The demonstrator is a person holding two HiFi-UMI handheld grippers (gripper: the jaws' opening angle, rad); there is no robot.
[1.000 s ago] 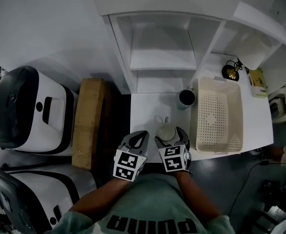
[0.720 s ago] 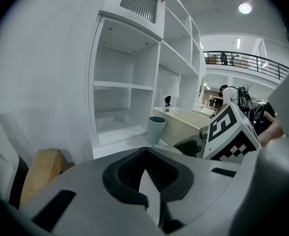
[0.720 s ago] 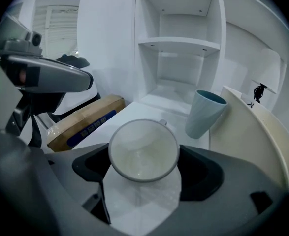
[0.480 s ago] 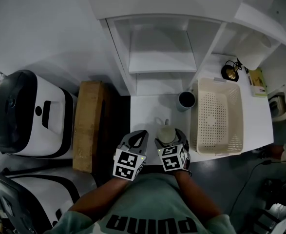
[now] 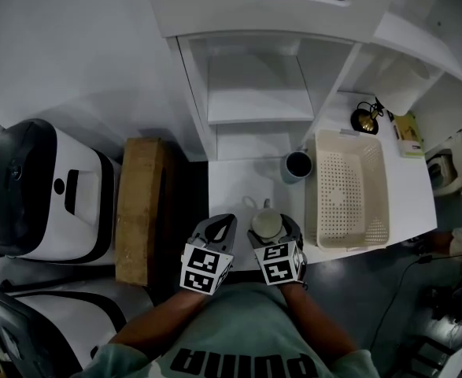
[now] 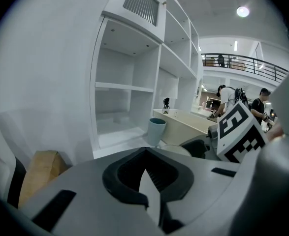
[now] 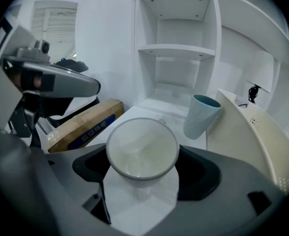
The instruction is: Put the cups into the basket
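1. Cups number two on the white counter (image 5: 232,181): a white cup (image 7: 142,149) at the near edge, and a blue-grey cup (image 7: 201,114) farther back, just left of the basket's far corner.
2. The basket (image 5: 319,199), cream and perforated, lies along the right side of the counter. Nothing shows inside it.
3. The right gripper (image 5: 268,231) has its jaws closed in on the white cup, one on each side of the body below the rim. The cup stands upright, mouth up and apparently empty. I cannot tell whether its base rests on the counter.
4. The left gripper (image 6: 146,181) hangs just left of it, jaws pressed together on nothing.
5. The white cup looks glazed, so I judge it stiff, fairly weighty, slick under the pads, and liable to chip if knocked. A hold across the body, low under the rim, seems sound. The small loop at its far side, probably a handle, is best left free.
6. The carry to the right must clear the basket's left wall, and the cup should be set down, not dropped.
7. The blue-grey cup is taller and tapered, so it could tip. It is better gripped round its middle.
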